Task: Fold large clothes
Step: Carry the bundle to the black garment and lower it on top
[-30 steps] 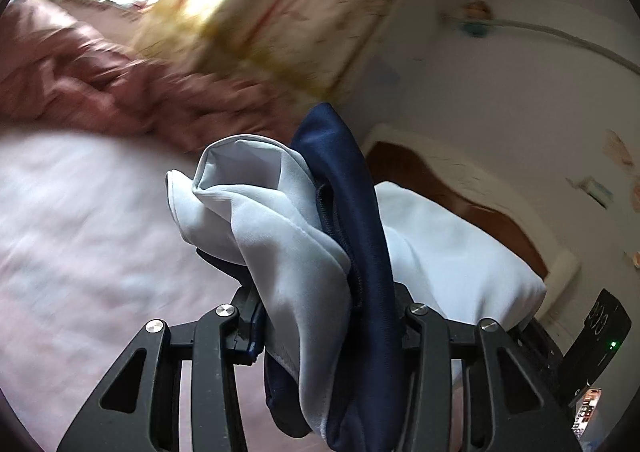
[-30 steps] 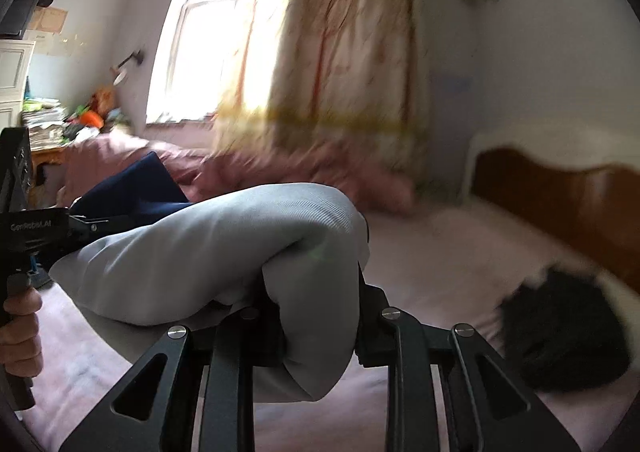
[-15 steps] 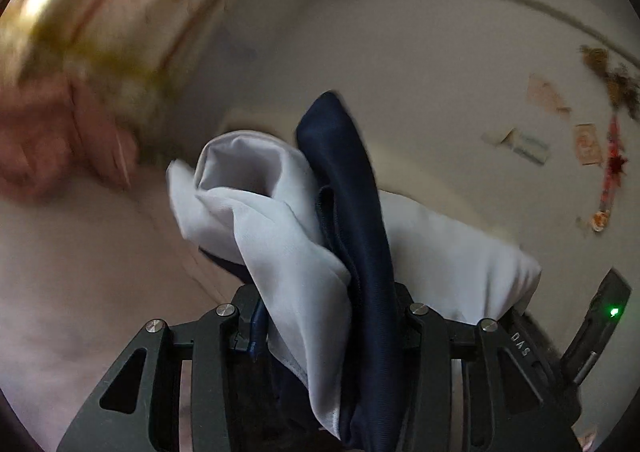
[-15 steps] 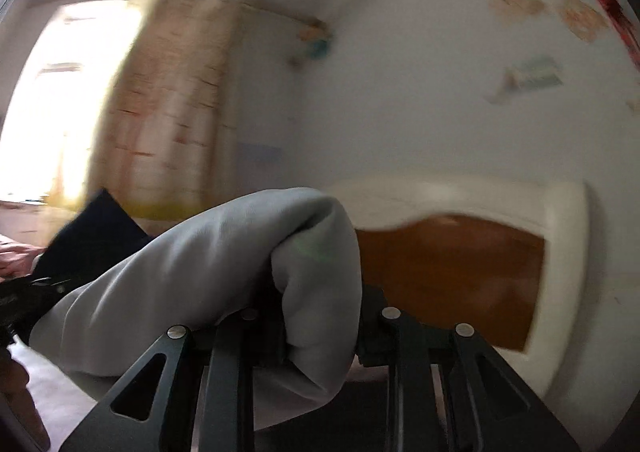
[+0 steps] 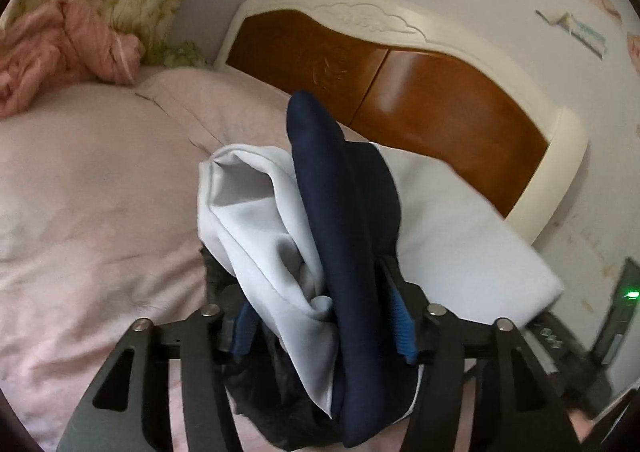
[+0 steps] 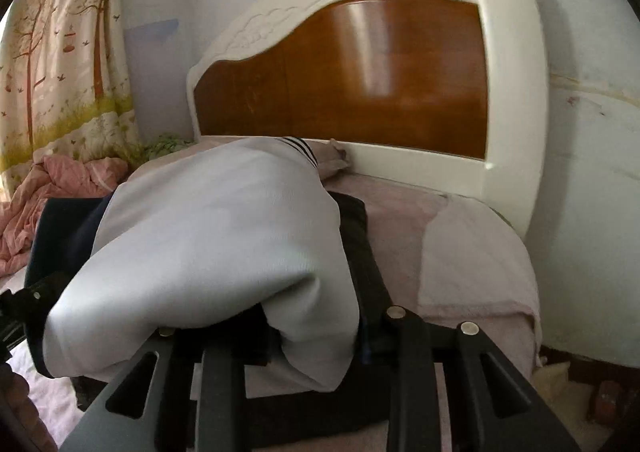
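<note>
While bunched grey-and-navy fabric garment [image 5: 320,236] hangs over pink-sheeted bed [image 5: 92,188]: left hand-held gripper [image 5: 320,316] opening around it, right hand-held gripper [image 6: 316,336] opening too, cloth still between; laying down remains.

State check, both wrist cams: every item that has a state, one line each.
Left gripper: jaws opening, the garment between them.
Right gripper: jaws opening, pale fabric bunched between them.
Pale grey and navy garment: bunched, spanning both grippers, over the bed.
Black clothing: lying on the bed below the garment.
Pink quilt: crumpled at the far side.
Curtain: hanging drawn.
</note>
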`<state>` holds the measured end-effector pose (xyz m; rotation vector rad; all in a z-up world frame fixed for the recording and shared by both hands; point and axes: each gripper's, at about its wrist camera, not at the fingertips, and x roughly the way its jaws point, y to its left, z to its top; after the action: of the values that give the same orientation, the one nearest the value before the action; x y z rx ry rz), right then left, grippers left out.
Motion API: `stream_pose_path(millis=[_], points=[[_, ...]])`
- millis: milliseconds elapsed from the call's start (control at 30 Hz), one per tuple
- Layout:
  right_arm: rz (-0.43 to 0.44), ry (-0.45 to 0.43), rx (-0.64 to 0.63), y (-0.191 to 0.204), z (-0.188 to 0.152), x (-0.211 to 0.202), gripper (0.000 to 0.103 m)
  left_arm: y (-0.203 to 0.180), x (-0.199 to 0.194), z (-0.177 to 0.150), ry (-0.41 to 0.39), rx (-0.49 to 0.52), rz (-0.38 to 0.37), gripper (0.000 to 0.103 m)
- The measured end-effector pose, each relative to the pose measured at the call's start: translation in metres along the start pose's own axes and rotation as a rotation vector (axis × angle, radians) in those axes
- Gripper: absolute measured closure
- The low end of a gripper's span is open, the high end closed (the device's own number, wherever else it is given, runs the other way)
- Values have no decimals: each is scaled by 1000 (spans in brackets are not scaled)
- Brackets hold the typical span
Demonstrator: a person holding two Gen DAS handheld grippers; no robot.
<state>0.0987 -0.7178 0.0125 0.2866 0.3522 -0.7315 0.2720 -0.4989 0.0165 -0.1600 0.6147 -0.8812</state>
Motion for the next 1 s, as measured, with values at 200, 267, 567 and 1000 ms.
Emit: stream_pose_path(millis=[200,267,567,1000], points=[[-49,12,-77,19,-19,-19,71,16,-5,-11,13,-20,78,16],[-51,17,-42,15,-25,-20,53,21,-15,-12,10,-23,77,16],[-75,24,70,-4,-26,-50,27,22,-90,-1,-158,88,181,1],[-36,-190,-219,108,-24,-174,5,22,-205,-9,-338,239,393,0]])
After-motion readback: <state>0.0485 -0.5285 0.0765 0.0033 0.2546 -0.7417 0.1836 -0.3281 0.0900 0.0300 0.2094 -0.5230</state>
